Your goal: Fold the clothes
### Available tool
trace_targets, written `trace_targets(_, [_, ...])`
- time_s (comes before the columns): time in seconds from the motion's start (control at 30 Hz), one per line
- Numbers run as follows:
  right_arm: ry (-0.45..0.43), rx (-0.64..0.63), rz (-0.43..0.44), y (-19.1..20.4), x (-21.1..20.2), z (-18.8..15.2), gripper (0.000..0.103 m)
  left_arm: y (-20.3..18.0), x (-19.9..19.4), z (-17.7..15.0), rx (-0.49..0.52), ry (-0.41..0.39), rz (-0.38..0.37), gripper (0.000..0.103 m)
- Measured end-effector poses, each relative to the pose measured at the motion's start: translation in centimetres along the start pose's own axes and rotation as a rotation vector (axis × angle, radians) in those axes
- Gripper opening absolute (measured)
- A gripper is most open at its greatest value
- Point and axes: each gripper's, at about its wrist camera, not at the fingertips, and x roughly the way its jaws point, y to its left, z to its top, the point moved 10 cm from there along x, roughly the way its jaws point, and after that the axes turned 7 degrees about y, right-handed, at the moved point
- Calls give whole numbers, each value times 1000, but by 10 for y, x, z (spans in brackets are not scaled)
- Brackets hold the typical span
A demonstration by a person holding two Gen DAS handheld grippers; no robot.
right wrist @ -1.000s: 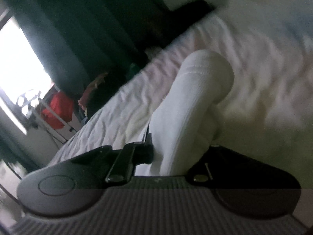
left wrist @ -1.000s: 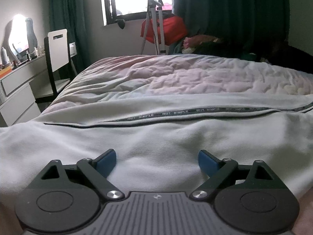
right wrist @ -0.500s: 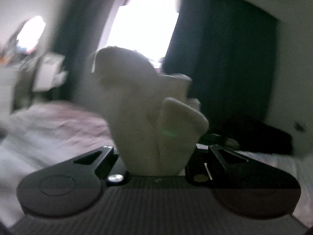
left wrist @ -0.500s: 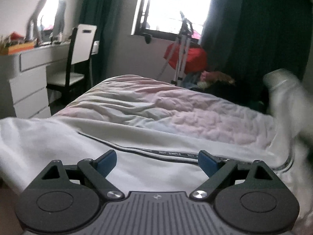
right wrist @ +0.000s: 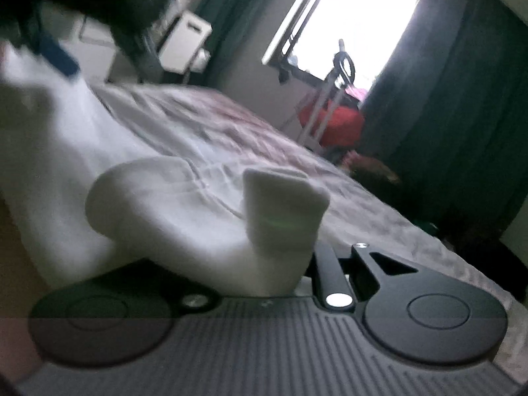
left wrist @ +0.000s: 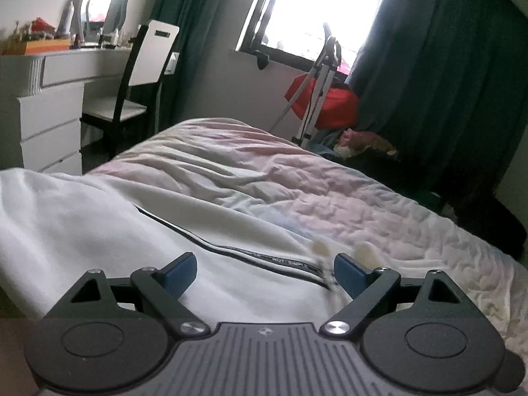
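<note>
A white garment with a black lettered stripe lies spread on the bed. My left gripper is open and empty, just above the garment near the stripe's end. My right gripper is shut on a bunched part of the white garment, which hides its fingertips. The other gripper's blue pad shows blurred at the upper left of the right wrist view, above the cloth.
A white dresser and a black and white chair stand left of the bed. A metal stand with a red bag is below the window, with dark curtains and a clothes pile on the right.
My right gripper has swung down and left with the bunched cloth, bringing it low over the bed. My left gripper's view has turned left along the stripe; it stays open.
</note>
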Motion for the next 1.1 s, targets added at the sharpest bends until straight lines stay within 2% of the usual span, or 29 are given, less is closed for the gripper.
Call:
trace_targets(0.07, [23,-13,45,17,13,5,17,0,2,-1,-3,6,-7,92])
trace_targets(0.17, [73,-19,58,24,25,3,20,0,1,-2,-3,8,-16,92])
trace_targets(0.27, [102,17,129,20,26,6,29,0,-1,-1,-4,8,-27,92])
trace_targets(0.3, [117,43,168,20,19,5,36,0,-3,-1,-2,7,-33,92])
trace_targets(0.4, [134,187,334,15,-8,9,82,-1,-9,-1,2,7,-49,92])
trace_targets(0.43, [119,241,379,14,-21,9,84,-1,-13,-1,3,5,-60,92])
trace_targets(0.57, [50,458,565,-9,-48,24,84,-9,-26,-1,35,-2,-99,92])
trace_targets(0.63, [2,568,620,-27,-58,31,84,-15,-33,-2,56,-6,-128,92])
trace_targets(0.73, [-37,720,638,-56,-49,39,84,-30,-36,-7,80,12,-192,91])
trace_targets(0.77, [-34,755,605,-64,-43,37,84,-36,-34,-11,88,28,-216,90])
trace_targets(0.83, [-7,821,546,-80,-27,29,84,-48,-28,-22,107,69,-260,88])
trace_targets(0.97, [108,908,519,-90,24,22,86,-70,-15,-43,166,129,-321,76])
trace_targets(1.1, [209,943,554,-80,78,26,72,-90,-3,-61,249,161,-360,67])
